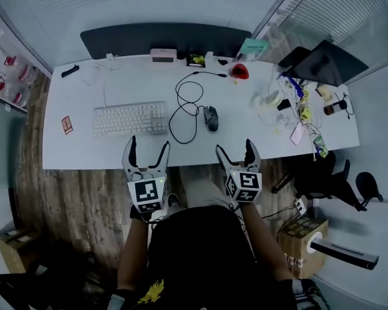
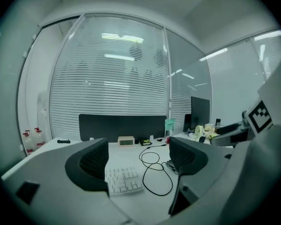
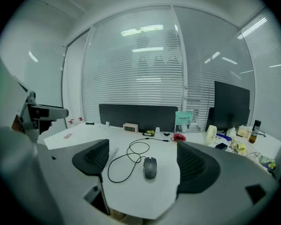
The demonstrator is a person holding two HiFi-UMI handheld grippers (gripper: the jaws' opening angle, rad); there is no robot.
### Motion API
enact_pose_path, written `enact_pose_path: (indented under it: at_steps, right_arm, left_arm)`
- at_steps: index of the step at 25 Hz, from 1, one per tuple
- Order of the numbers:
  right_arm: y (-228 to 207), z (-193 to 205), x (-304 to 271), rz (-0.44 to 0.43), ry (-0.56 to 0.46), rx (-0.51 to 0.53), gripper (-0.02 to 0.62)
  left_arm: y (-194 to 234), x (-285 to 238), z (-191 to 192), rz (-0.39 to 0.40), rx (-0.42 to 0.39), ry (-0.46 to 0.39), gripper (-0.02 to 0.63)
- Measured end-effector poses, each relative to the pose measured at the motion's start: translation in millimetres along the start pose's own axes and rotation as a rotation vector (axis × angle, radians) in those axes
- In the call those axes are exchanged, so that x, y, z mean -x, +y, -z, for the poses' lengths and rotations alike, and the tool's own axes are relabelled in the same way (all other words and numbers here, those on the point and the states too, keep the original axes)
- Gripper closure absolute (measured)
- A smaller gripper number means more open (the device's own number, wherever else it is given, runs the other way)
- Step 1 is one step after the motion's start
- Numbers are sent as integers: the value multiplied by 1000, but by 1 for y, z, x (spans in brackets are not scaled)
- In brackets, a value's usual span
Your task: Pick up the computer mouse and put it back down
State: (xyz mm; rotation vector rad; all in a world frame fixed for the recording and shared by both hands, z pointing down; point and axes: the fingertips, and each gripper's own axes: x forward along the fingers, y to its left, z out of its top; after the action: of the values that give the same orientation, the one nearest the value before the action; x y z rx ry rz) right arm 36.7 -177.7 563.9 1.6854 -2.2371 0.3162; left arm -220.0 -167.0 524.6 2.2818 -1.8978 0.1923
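Note:
A dark grey computer mouse [image 1: 211, 117] [image 3: 150, 167] lies on the white desk [image 1: 103, 150], its black cable [image 1: 184, 112] looping to the left and back. My right gripper [image 1: 237, 152] hovers at the desk's near edge, open and empty, with the mouse ahead between its jaws' line of sight. My left gripper [image 1: 147, 152] hangs open and empty at the near edge, just in front of the white keyboard [image 1: 130, 118] [image 2: 124, 180]. In the left gripper view the mouse is mostly hidden behind the right jaw.
At the back stand a small clock [image 1: 163, 55], a dark partition [image 1: 165, 39] and a red object [image 1: 240, 71]. Clutter, a small fan [image 1: 266, 100] and a monitor [image 1: 323, 62] fill the right end. A chair [image 1: 336, 185] and a cardboard box [image 1: 302, 236] sit on the floor at right.

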Motion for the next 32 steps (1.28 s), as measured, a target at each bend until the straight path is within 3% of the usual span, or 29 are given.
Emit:
enact_pose_path:
  at_steps: [3, 5, 7, 11, 14, 16, 19, 24, 27, 32]
  right_arm:
    - [-12, 24, -73, -56, 114, -9, 133]
    - [-9, 52, -123, -113, 236, -16, 146]
    - [-17, 69, -174, -111, 322, -16, 149]
    - [-44, 120, -234, -101, 488, -13, 149]
    - [-44, 142, -261, -122, 560, -20, 152]
    - [-41, 150, -269, -122, 578, 11, 190]
    - [-45, 161, -271, -77, 580, 54, 261]
    - [-41, 166, -265, -69, 540, 2, 285]
    - [-39, 142, -259, -38, 487, -3, 291]
    - [-29, 70, -215, -15, 303, -39, 293]
  left_arm:
    - [4, -49, 19, 8, -38, 65, 202]
    - [17, -81, 55, 3, -83, 218, 202]
    - [28, -116, 84, 6, -108, 376, 202]
    - [21, -160, 105, 24, -78, 519, 202]
    - [20, -185, 104, 30, -67, 530, 202]
    - [20, -191, 104, 42, -62, 534, 202]
    - [20, -191, 103, 66, -53, 518, 202]
    - [22, -183, 102, 142, -62, 471, 202]
    - [21, -184, 90, 199, -93, 409, 202]
    - [24, -168, 51, 205, -149, 314, 202]
